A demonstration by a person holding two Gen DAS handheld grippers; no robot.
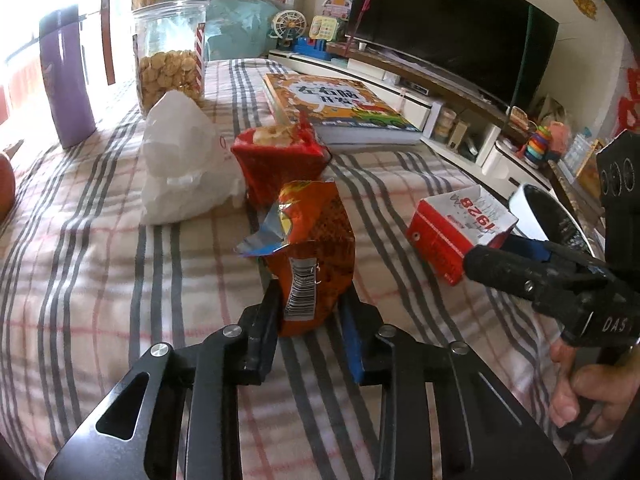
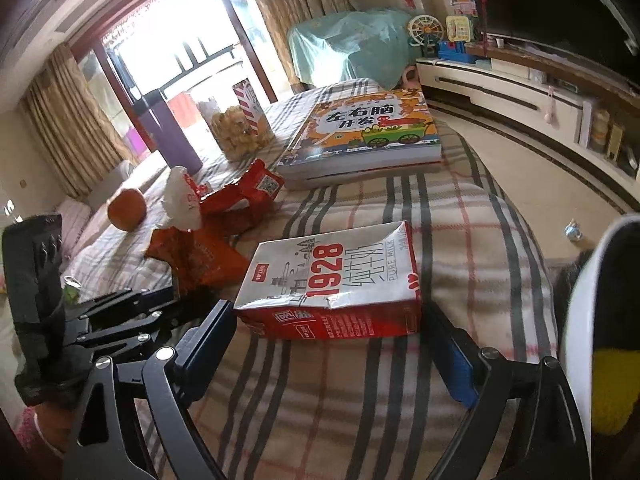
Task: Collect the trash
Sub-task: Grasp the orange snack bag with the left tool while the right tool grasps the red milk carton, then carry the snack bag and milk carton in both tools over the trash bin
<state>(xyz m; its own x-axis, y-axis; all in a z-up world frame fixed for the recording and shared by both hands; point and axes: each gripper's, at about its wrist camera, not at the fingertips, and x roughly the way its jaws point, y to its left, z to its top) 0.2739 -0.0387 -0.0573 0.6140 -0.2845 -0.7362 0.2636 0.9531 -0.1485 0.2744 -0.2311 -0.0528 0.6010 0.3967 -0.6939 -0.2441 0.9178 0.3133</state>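
Observation:
My left gripper (image 1: 310, 312) is shut on an orange snack bag (image 1: 314, 252), holding it upright over the plaid cloth. Beyond it stand a red wrapper with food scraps (image 1: 280, 160) and a white plastic bag (image 1: 182, 160). A flattened red-and-white 1928 milk carton (image 2: 332, 280) lies on the cloth. My right gripper (image 2: 336, 336) is open, its fingers either side of the carton's near end; in the left wrist view it (image 1: 504, 252) sits at the carton (image 1: 456, 224). A white bin with a black liner (image 2: 596, 328) stands at the right edge.
A children's book (image 2: 368, 132) lies at the back of the plaid-covered table (image 2: 460, 216). A cookie jar (image 1: 170, 52), a purple bottle (image 1: 68, 80) and an orange (image 2: 127, 208) stand on the left. A TV cabinet (image 2: 520, 92) runs along the right.

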